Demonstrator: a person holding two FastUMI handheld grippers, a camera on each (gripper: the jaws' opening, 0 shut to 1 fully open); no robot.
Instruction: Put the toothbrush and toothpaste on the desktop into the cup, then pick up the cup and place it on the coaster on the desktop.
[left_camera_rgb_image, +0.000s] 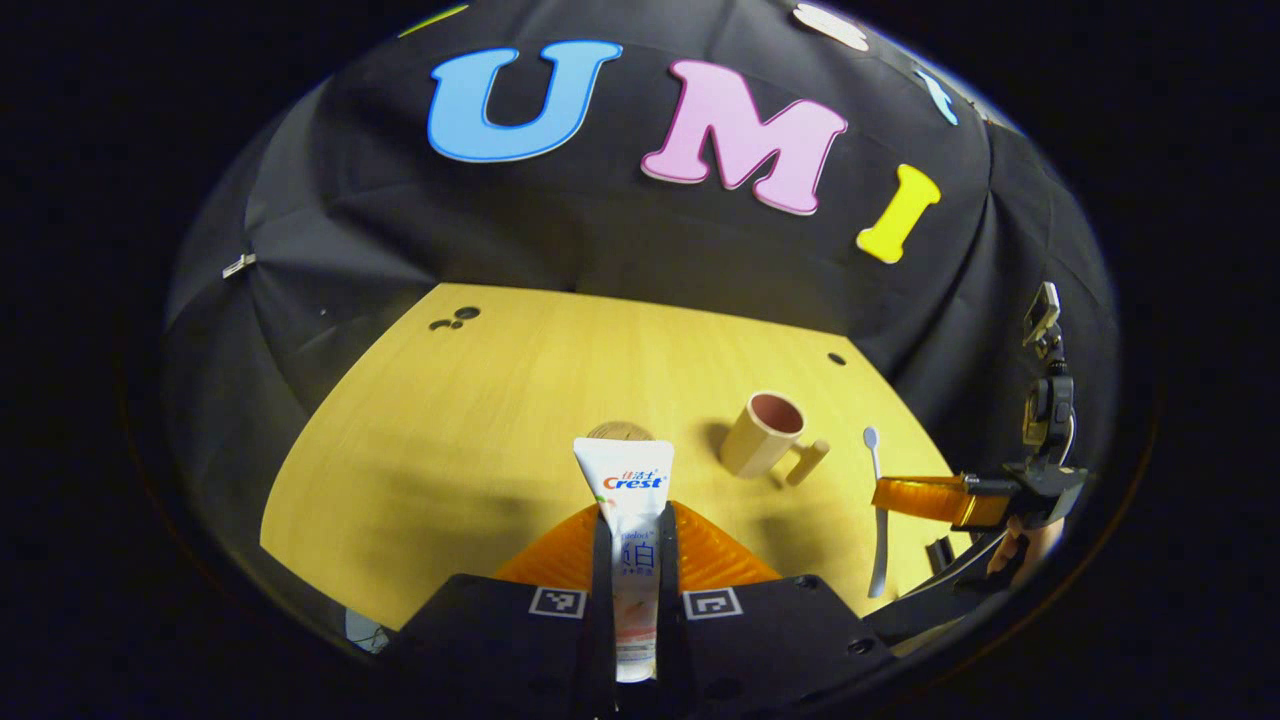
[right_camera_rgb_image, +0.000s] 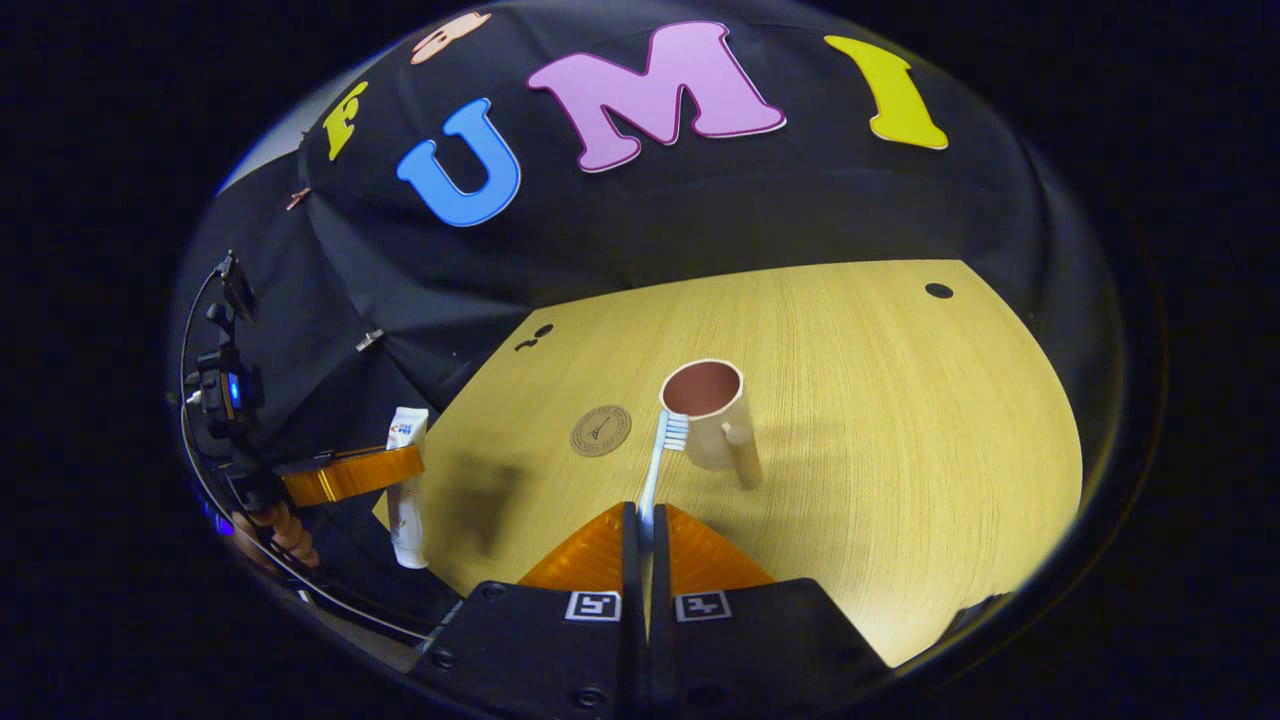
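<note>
The left hand-held gripper clamps a flat toothpaste tube; the right hand-held gripper pinches a slim toothbrush near the cylindrical cup.

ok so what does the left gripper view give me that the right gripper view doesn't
Left gripper view: the toothbrush's full length, hanging upright from the right gripper, and the toothpaste's printed front close up. Right gripper view: the coaster's whole round face beside the cup, and the toothpaste from the side, clamped in the left gripper. Shared: the cup upright and empty on the desktop, each gripper shut on its item.
</note>
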